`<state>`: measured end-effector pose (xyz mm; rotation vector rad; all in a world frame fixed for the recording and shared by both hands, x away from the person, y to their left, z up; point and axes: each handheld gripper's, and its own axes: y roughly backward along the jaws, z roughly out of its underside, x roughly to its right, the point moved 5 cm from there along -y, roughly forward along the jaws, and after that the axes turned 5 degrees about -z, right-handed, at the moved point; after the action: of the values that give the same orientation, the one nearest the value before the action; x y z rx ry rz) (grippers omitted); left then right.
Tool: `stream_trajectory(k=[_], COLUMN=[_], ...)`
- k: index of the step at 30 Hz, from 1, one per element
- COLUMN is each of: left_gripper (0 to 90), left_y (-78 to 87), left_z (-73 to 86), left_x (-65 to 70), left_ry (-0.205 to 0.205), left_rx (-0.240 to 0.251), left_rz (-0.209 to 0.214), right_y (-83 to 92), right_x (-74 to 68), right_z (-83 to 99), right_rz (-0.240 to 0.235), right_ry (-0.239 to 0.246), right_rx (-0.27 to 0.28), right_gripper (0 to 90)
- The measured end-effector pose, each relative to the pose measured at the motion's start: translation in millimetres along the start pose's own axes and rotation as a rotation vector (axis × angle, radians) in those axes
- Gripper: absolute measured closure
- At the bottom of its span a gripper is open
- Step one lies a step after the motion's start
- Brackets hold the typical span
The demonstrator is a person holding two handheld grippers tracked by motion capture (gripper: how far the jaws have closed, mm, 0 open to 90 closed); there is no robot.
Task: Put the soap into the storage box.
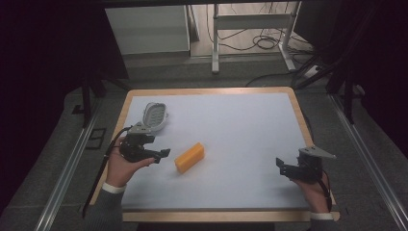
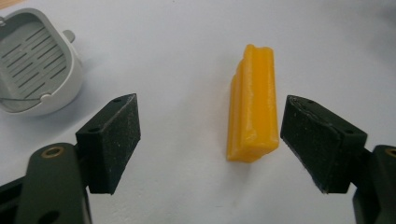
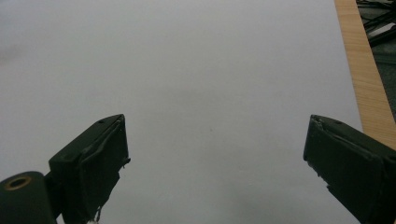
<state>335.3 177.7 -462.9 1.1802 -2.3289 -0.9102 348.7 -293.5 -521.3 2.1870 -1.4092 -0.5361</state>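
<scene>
Jaws of the left gripper (image 2: pixel 210 144) stand wide apart and hold nothing — the orange waxy rectangular block (image 2: pixel 253 105) lies on the white table surface (image 1: pixel 240 125) just ahead of them, nearer the right-hand jaw in the left gripper view, touching neither. A pale grey slotted plastic dish (image 2: pixel 35 60) sits near the table's far left corner, apart from the block. Toward the table's near right edge, the right gripper (image 3: pixel 215 163) is also spread wide and empty — bare white surface between its jaws.
</scene>
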Motion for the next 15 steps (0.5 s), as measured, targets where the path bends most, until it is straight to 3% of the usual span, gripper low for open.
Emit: stream_trajectory(k=[6,15], left_gripper=[20.1,20.0], left_y=[-0.9,-6.0], left_z=[-6.6,-13.8], left_x=[12.5,23.7], left_ry=[-0.038,-0.075], left_rx=[-0.021,-0.038], left_rz=[0.028,0.037], right_y=[2.9,3.7], right_x=[1.8,2.8], right_z=[-1.8,-1.6], right_rz=[0.01,0.014], right_ry=[0.001,-0.002], right_rx=[0.014,0.015], right_gripper=[6.7,6.6])
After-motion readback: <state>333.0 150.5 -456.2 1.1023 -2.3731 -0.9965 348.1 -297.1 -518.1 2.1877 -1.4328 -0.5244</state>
